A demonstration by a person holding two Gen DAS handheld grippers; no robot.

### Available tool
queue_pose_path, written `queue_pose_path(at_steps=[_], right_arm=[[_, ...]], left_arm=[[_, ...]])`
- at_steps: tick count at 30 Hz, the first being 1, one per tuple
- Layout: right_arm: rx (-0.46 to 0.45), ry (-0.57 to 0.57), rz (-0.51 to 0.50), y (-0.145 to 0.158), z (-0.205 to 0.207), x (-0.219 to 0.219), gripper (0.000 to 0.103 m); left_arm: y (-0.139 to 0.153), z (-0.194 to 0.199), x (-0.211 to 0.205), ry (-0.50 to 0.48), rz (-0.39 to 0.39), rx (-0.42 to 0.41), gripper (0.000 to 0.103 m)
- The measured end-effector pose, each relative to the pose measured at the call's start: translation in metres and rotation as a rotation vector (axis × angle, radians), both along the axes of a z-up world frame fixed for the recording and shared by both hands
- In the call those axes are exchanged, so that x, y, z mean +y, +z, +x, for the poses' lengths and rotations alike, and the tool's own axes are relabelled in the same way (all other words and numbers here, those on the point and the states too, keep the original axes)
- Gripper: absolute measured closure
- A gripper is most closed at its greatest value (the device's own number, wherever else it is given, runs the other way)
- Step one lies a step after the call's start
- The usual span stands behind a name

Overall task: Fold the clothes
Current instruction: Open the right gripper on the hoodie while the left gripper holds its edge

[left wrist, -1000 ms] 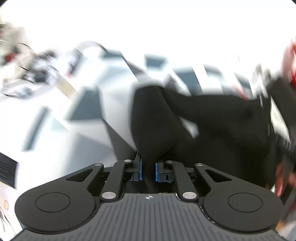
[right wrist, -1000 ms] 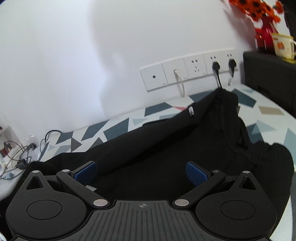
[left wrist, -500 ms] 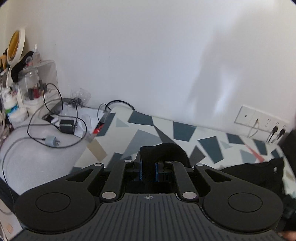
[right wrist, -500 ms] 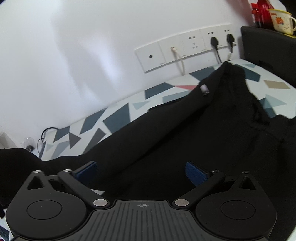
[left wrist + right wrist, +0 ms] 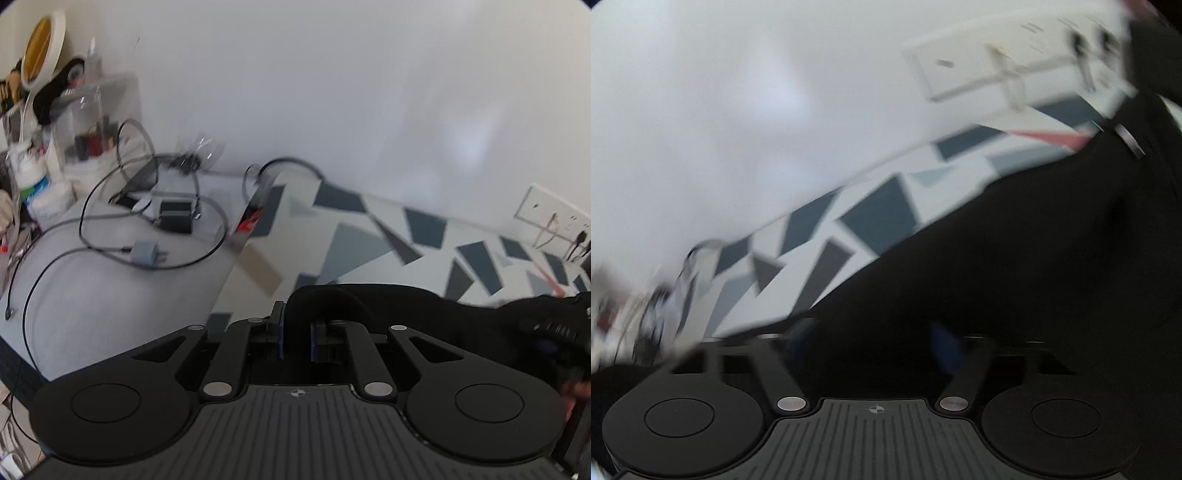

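Left gripper [image 5: 295, 339] jaws clenched on fold of black garment [image 5: 424, 314], cloth humped just above pads. Right gripper [image 5: 875, 343] jaws spread apart (view blurred), garment draped between and beyond them. Garment trails across patterned tabletop [image 5: 354, 243]; beyond garment, cables [image 5: 122, 218], wall sockets [image 5: 1004, 70].

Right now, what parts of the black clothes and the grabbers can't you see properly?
- Right wrist view: all motion-blurred; the right gripper fingertips smear into the black garment, so open or shut is unclear.
- Left wrist view: the left gripper is shut on a fold, and its body hides the cloth below.
- Left wrist view: the garment's far end is cut off by the right edge.
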State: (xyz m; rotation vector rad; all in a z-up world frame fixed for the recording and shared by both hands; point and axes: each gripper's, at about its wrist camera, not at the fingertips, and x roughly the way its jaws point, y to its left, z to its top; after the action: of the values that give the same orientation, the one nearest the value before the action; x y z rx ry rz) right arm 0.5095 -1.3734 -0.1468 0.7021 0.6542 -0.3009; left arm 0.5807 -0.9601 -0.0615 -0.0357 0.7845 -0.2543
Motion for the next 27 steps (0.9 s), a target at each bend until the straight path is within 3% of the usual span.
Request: queue_pose_path(at_steps=[1,2,4,7,9,10,11,12,13,15,21,23,27], right_arm=[[0.007,-0.046,0.031,-0.002,0.004,-0.004,0.076],[-0.019,-0.067,0.049,0.0,0.006,-0.007,0.084],[-0.071,-0.109,0.084,0.005,0.01,-0.014,0.092],[-0.122,-0.132,0.073,0.016,0.033,-0.024,0.093],[-0.143,-0.147,0.024,0.024,0.056,-0.029,0.088],[-0.156,-0.167,0.03,0.027,0.064,-0.03,0.066],[-0.169,-0.187,0.035,0.031,0.072,-0.031,0.056],[-0.182,-0.207,0.04,0.035,0.079,-0.032,0.058],[-0.195,-0.224,0.047,0.038,0.086,-0.033,0.059],[-0.208,-0.183,0.093,0.041,0.09,-0.024,0.058],[-0.101,-0.085,-0.041,0.024,0.068,0.017,0.057],[-0.059,-0.093,-0.076,0.014,0.058,0.023,0.056],[0.02,-0.117,-0.073,-0.001,0.041,0.026,0.056]], left_arm=[[-0.004,0.004,0.004,0.002,0.0,0.008,0.091],[-0.006,0.007,0.006,-0.004,0.002,0.009,0.09],[-0.01,0.015,0.008,-0.016,0.005,0.011,0.091],[-0.012,0.035,0.005,-0.046,0.01,0.005,0.09],[-0.014,0.058,-0.005,-0.086,0.054,0.002,0.085],[-0.015,0.068,-0.012,-0.097,0.11,-0.006,0.082],[-0.017,0.077,-0.02,-0.108,0.165,-0.015,0.072],[-0.014,0.08,-0.025,-0.13,0.195,-0.043,0.063],[-0.012,0.082,-0.029,-0.152,0.224,-0.071,0.061],[-0.007,0.074,-0.026,-0.197,0.215,-0.154,0.048],[-0.032,0.045,0.0,-0.259,0.163,-0.118,0.043],[-0.044,0.031,0.0,-0.3,0.206,-0.109,0.037],[-0.067,0.02,-0.016,-0.387,0.307,-0.133,0.036]])
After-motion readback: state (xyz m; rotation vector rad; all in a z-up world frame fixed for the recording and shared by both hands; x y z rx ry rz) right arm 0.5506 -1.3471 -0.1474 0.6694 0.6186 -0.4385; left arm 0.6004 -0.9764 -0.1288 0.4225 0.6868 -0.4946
